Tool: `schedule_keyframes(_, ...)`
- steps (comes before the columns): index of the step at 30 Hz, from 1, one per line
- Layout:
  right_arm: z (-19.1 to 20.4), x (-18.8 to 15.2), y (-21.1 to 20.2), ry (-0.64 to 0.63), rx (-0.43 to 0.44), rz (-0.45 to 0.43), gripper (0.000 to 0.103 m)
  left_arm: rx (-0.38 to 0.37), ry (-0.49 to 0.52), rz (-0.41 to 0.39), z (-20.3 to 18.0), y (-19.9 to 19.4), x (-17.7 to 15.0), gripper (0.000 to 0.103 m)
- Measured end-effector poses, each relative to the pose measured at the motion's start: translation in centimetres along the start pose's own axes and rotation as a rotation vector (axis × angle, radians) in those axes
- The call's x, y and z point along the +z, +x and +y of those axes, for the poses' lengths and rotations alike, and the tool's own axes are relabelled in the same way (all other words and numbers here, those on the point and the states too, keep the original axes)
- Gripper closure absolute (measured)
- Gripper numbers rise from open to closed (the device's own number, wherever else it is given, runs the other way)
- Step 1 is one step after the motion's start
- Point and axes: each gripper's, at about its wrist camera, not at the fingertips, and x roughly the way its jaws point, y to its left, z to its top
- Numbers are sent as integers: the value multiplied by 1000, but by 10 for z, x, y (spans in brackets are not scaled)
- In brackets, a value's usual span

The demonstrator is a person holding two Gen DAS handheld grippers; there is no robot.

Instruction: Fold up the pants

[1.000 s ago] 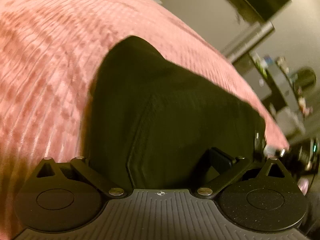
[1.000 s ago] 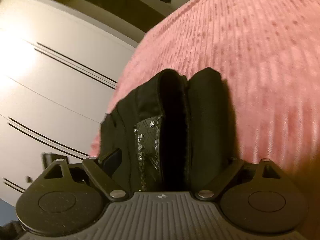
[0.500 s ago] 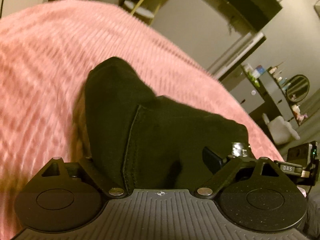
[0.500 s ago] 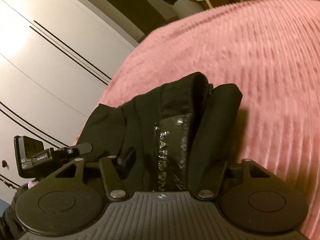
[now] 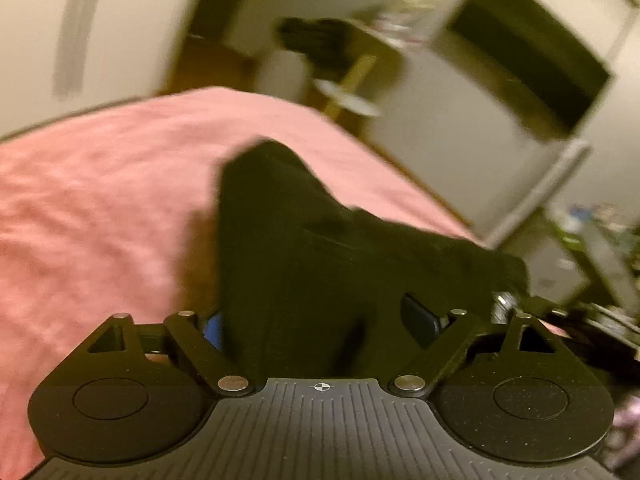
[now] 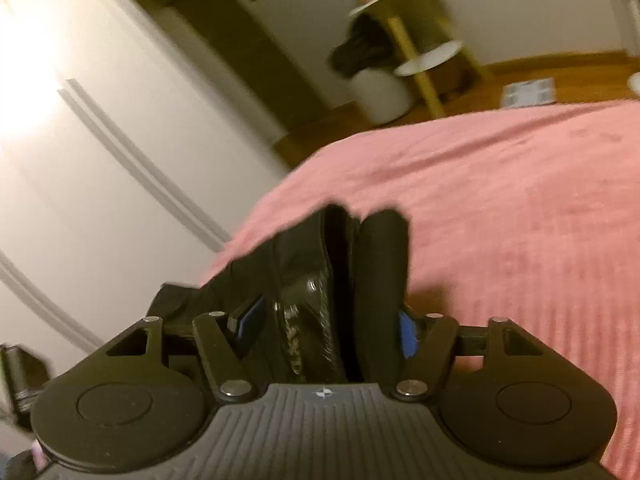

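— Pink ribbed blanket (image 6: 520, 220) covered the bed; white wardrobe doors (image 6: 100, 152) stood upper left, blurred.

— Black pants (image 5: 320, 260) sat lower centre, gripped by the left gripper (image 5: 316, 320); the right gripper (image 6: 324, 320), seemingly clamped too, was opening.

A bedroom in a home: a bed under a pink ribbed blanket (image 6: 520, 208), tall white wardrobe doors (image 6: 100, 152) beside it, a wood floor (image 6: 532, 68), a small round-shelved side table (image 6: 424, 56), and what may be a cluttered dresser (image 5: 600, 240), though blurred.
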Motion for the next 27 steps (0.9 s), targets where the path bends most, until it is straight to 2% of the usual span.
schedule_keyframes(2,0,-13,-6,-17,-105,-11,34,102,31,-46,5,-7,-8,7)
schedule_keyframes(4,4,-37,-23,-62,-72,-39,34,151,72,-98,6,-19,-20,5)
schedule_keyframes(6,5,-58,-40,-51,-36,-54,33,177,73,-115,7,-29,-36,2)
schedule_keyframes(8,0,-82,-49,26,23,-55,30,184,42,-120,8,-35,-54,2)
schedule_keyframes(12,-24,-109,-35,226,6,-1,32,160,-7,-88,7,-36,-86,2)
schedule_keyframes(15,-37,-112,-25,329,18,17,43,166,23,-30,5,-27,-99,2)
schedule_keyframes(17,-45,-112,-26,397,49,-2,45,178,45,-13,6,-27,-106,2)
schedule_keyframes(18,-46,-114,-27,433,56,-10,52,185,46,-10,6,-28,-109,2)
schedule_keyframes(19,-47,-114,-26,454,52,-13,57,187,41,-6,7,-28,-110,2)
schedule_keyframes(21,-43,-115,-27,445,46,-30,57,182,18,-7,8,-30,-113,2)
schedule_keyframes(24,-43,-117,-20,449,30,-30,52,169,6,-2,9,-29,-116,2)
schedule_keyframes(27,-48,-119,-14,519,62,-36,51,177,23,2,8,-24,-118,2)
